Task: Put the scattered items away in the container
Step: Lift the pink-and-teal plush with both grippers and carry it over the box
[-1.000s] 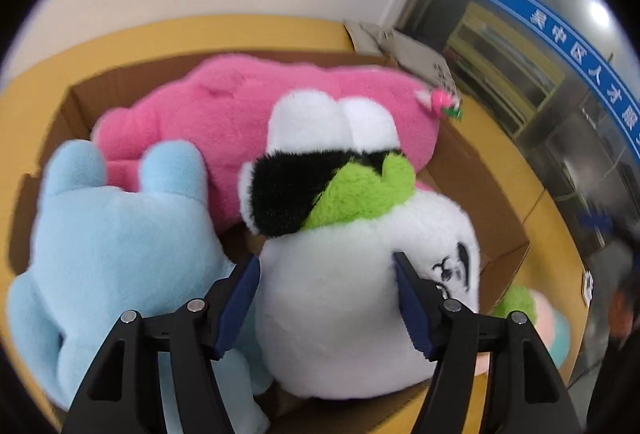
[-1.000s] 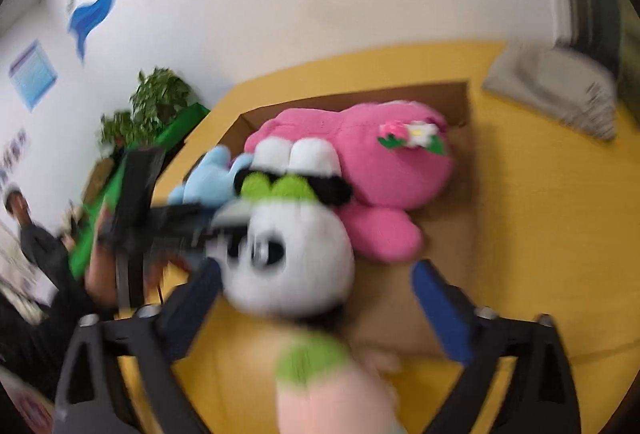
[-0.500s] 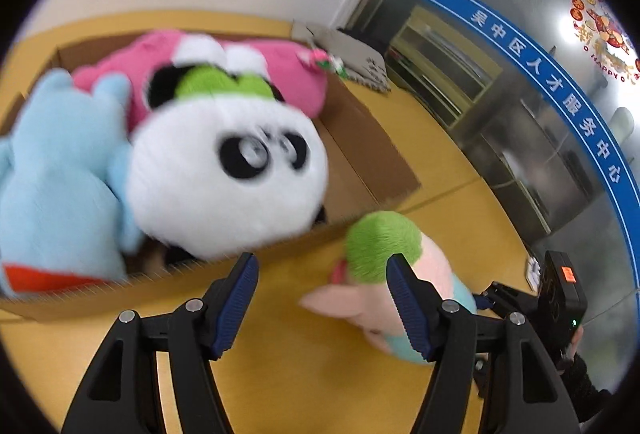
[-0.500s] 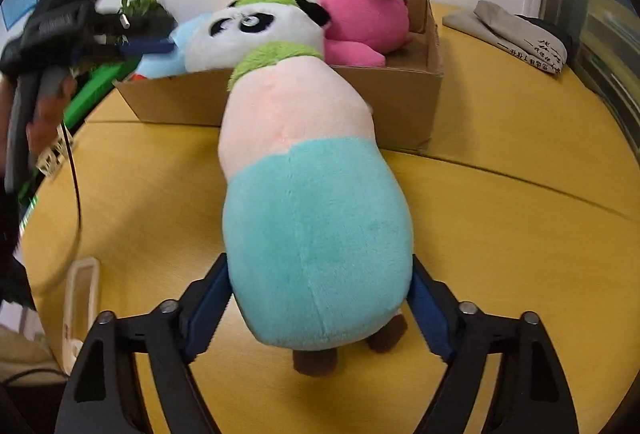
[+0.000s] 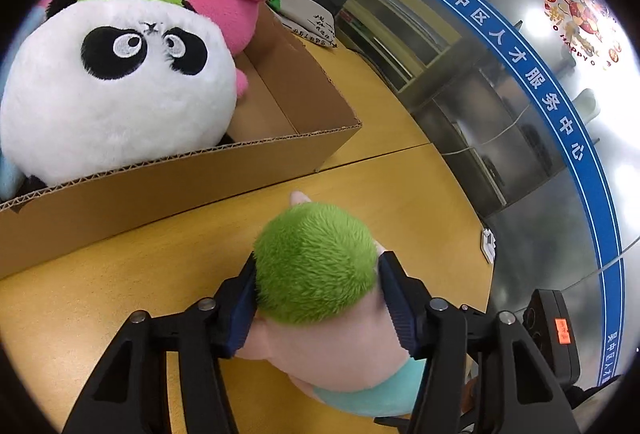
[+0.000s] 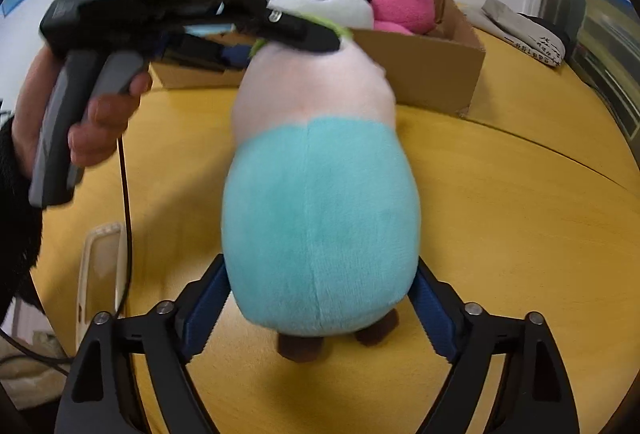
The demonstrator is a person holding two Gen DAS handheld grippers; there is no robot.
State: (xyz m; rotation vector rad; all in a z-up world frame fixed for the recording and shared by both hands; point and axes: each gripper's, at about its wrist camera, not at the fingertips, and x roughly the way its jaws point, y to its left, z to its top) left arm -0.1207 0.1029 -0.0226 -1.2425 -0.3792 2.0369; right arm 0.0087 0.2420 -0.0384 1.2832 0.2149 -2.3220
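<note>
Box (image 5: 280, 122) – panda (image 5: 116, 86), pink plush (image 5: 216, 10) inside.

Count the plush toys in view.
4. In the cardboard box: panda, pink one, blue one barely showing. On the table: green-haired one. More may be hidden.

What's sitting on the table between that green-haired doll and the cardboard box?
Nothing: in the left wrist view only bare yellow tabletop separates the green-haired doll from the cardboard box front wall.
</note>
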